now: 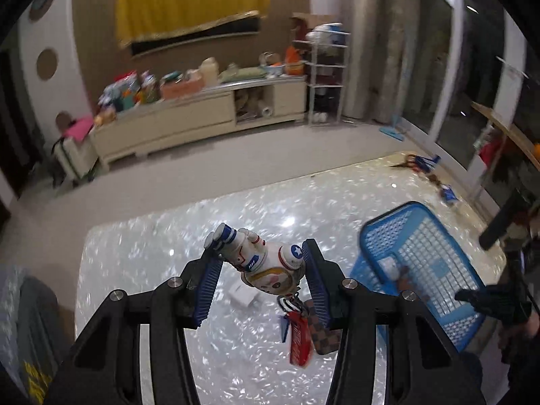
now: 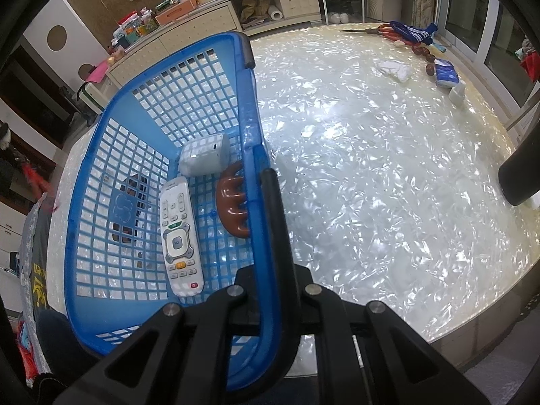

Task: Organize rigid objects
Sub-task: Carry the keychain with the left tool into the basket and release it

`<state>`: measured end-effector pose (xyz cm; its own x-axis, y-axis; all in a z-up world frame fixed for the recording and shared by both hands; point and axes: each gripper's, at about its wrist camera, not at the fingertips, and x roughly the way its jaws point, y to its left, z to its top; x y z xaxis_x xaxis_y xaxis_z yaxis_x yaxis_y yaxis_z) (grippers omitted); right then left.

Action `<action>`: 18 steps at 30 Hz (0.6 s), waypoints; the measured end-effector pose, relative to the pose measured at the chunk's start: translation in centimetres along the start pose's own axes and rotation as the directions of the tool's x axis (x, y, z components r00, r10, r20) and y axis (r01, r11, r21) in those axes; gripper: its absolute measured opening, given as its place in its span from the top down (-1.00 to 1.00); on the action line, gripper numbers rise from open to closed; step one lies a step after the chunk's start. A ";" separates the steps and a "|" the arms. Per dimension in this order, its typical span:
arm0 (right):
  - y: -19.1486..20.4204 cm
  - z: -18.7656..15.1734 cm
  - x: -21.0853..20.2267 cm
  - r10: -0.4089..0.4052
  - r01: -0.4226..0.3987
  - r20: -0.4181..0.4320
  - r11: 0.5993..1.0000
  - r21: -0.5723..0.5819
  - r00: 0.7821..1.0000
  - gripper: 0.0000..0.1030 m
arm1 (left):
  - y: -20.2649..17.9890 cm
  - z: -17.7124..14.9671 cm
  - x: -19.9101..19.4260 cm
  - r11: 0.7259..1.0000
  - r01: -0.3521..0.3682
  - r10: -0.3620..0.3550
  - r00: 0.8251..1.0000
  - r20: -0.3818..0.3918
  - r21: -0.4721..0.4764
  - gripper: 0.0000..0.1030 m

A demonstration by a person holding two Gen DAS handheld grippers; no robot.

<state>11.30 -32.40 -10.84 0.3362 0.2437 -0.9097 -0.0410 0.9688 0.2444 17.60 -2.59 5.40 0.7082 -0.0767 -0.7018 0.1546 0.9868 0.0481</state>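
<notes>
A small astronaut figure, white with blue and red trim, hung in the air above the shimmering table, pinched between the blue ribbed pads of the left gripper; its long axis lay slanted across the jaws, feet toward the upper left pad, helmeted head toward the lower right; a bunch of key tags, red and checkered brown, dangled beneath it; the jaws stood partly spread, closed only as far as the figure's body allowed. The blue basket lay to the right of those jaws and lower, resting on the table, so the coming move was likely a carry rightward and down into it; the left hand was the one bearing the toy. The right gripper had its jaws pressed together on the basket's rim, seemingly steadying it; inside lay a white remote, a small white box and a brown claw clip; a white charger remained on the table below the figure.
</notes>
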 end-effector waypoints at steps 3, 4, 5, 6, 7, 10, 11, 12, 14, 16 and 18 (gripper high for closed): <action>-0.1 0.0 0.0 0.004 -0.004 0.001 1.000 0.000 1.000 0.88 | -2.2 0.9 -0.8 0.996 0.041 -0.042 0.999 0.013 0.076 -0.01; -0.1 0.0 0.0 0.005 -0.005 0.001 1.000 0.000 1.000 0.88 | -2.9 1.1 -0.9 0.994 0.047 -0.049 0.999 0.023 0.100 -0.01; -0.1 0.0 0.0 0.006 -0.006 0.001 1.000 0.001 1.000 0.88 | -4.1 1.3 -1.0 0.988 0.048 -0.054 0.998 0.035 0.147 -0.01; -0.1 0.0 0.0 0.006 -0.006 0.001 1.000 0.001 1.000 0.88 | -4.8 1.4 -1.0 0.984 0.051 -0.059 0.997 0.045 0.171 -0.01; -0.1 0.0 0.0 0.006 -0.006 0.002 1.000 0.002 1.000 0.88 | -5.6 1.4 -0.9 0.980 0.056 -0.066 0.997 0.046 0.193 -0.01; -0.2 0.0 -0.1 0.009 -0.009 0.004 1.000 0.004 1.000 0.88 | -8.1 1.5 0.0 0.963 0.103 -0.115 0.993 0.032 0.249 -0.01; -0.2 0.0 -0.1 0.010 -0.010 0.004 1.000 0.005 1.000 0.88 | -9.0 1.6 0.4 0.954 0.126 -0.137 0.990 0.022 0.270 -0.01; -0.2 0.0 -0.1 0.009 -0.009 0.003 1.000 0.005 1.000 0.88 | -9.8 1.3 0.7 0.948 0.139 -0.150 0.988 0.018 0.288 -0.01; -0.2 0.0 -0.1 0.009 -0.009 0.003 1.000 0.004 1.000 0.88 | -11.6 0.9 1.4 0.928 0.158 -0.171 0.985 0.011 0.338 -0.01; -0.2 0.0 -0.1 0.009 -0.009 0.004 1.000 0.004 1.000 0.88 | -13.3 0.2 2.4 0.904 0.171 -0.188 0.982 0.007 0.392 -0.01; -0.2 0.0 -0.1 0.010 -0.010 0.003 1.000 0.004 1.000 0.88 | -14.8 -0.7 3.7 0.877 0.206 -0.220 0.975 -0.018 0.433 -0.01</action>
<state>11.27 -32.65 -10.85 0.3389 0.2529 -0.9062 -0.0404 0.9662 0.2545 17.45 -17.42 1.63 0.6441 -0.2892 -0.7082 0.5801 0.7881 0.2058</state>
